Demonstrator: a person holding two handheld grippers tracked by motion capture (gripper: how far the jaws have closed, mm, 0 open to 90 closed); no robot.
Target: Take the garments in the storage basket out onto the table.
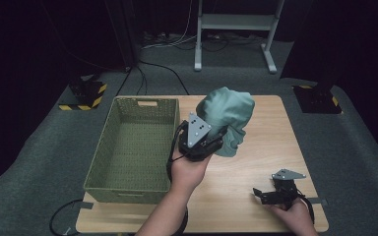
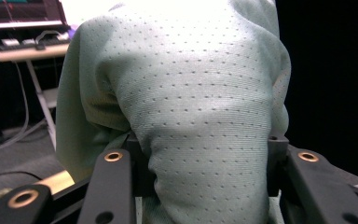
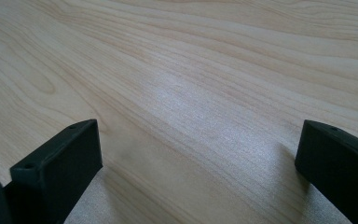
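high view: a bundle of pale green cloth [image 1: 228,118] hangs bunched up above the middle of a light wooden table [image 1: 256,162], toward its far edge. the cloth is rounded at the top and narrows toward its lower end, where the left gripper [image 1: 215,142] has it clamped. this gripper's jaws are closed on the fabric, and a grey three-cornered plate sits on top of the tool. the person's left hand [image 1: 186,169] holds the gripper from below, with the forearm coming up from the bottom edge.

left gripper view: the cloth [image 2: 196,107] shows a fine knit dotted with small holes, pinched between the two black jaws, and it bulges out above them.

just left of the held cloth in the high view, an olive green woven basket [image 1: 103,162] stands on the left part of the table, its long side running away from the person, with a cut-out handle in the far wall.

at the near right corner of the table, well apart from the cloth, the right gripper [image 1: 260,194] rests low over the wood in the person's right hand [image 1: 295,216]. right gripper view: its two black jaws stand wide apart with bare wood grain between them, holding nothing.

around the table lies grey carpet, with cables and a white metal stand behind.
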